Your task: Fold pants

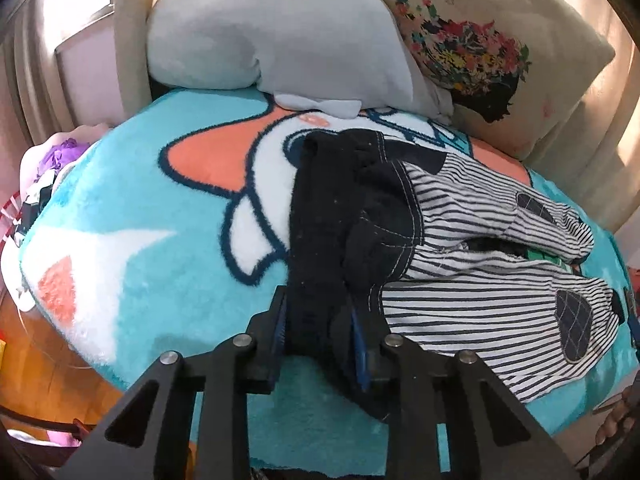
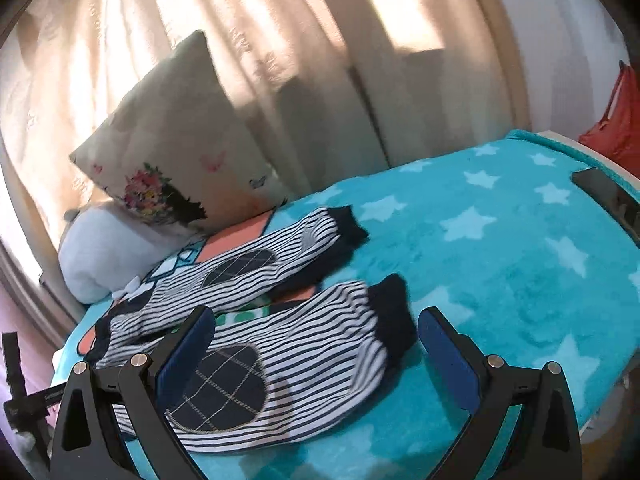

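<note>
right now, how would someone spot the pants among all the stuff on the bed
Find the turquoise star blanket covering the bed, then look toward the pillows at its head. The pants lie flat there, and the left claw pinches their dark waistband. Only they have navy-and-white stripes, with dark checked knee patches and navy cuffs.

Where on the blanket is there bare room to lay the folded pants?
Free: the starred blanket beyond the pants cuffs, out to the foot edge, and the patch left of the waistband in the left wrist view. Crowded: the head end, with the grey pillow and floral cushion.
</note>
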Demonstrator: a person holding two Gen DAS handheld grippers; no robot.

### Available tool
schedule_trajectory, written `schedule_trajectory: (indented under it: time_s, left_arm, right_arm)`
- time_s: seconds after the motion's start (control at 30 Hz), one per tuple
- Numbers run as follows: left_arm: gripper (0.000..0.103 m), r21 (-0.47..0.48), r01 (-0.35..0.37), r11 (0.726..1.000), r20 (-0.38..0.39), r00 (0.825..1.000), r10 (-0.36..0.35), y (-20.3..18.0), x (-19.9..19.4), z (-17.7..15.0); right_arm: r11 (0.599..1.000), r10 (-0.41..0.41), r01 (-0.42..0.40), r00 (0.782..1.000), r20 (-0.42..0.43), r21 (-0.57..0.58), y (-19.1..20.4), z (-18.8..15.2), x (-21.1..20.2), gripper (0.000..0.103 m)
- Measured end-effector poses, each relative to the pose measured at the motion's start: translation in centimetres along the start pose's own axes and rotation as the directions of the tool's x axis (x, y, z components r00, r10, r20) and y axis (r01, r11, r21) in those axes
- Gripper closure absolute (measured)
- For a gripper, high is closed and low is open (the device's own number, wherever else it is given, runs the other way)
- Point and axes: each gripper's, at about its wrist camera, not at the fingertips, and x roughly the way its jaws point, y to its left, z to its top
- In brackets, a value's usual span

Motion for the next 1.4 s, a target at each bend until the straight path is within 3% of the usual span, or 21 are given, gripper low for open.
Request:
schedule_trajectory:
  time_s: [0.23,0.4,0.53,0.77,1.03,1.23,1.4]
  left_arm:
    - [0.076,-0.033,-0.034,0.999,0.013,0.999,0.035,1.2,0.0,0.9]
    - [0.068,-0.029,0.005,1.0,0.007,1.0,-0.005,1.8,0.0,0.2]
    - [0.059,-0.015,0.015,1.0,0.044,0.999,-0.014,2.3,-2.0,-0.8]
    - [0.051,0.021,-0.04,0.999,0.133,0.99,0.037,2.1,-6.2,-1.5]
    - [0.039,0.036,0.043,0.998,0.138,0.989,-0.048,-0.2,-5.7,2.9]
    - [0.039,0.087,0.1,0.991,0.082,0.991,-0.107,-2.8,-0.7,7.8]
    - [0.039,0.108,0.152,0.982,-0.031,0.988,-0.15,-3.7,4.9,12.9]
  right_arm:
    - [0.999,-0.023,0.023,1.0,0.008,0.033,-1.4,0.2,-0.3,0.0]
    - [1.0,-0.016,0.015,1.0,0.011,0.027,-1.2,0.0,-0.4,0.0]
    - [1.0,-0.003,0.002,1.0,0.012,0.018,-0.6,-0.1,-0.5,0.0]
    - [1.0,0.024,-0.023,1.0,0.001,-0.009,0.7,-0.5,-0.4,0.0]
    - [0.997,0.045,-0.047,0.998,-0.045,-0.055,2.9,1.2,1.1,0.0]
    - [0.989,0.076,-0.096,0.982,-0.172,-0.111,6.9,2.1,6.4,0.0]
    - [0.979,0.061,-0.113,0.958,-0.282,-0.17,10.5,4.5,12.5,0.0]
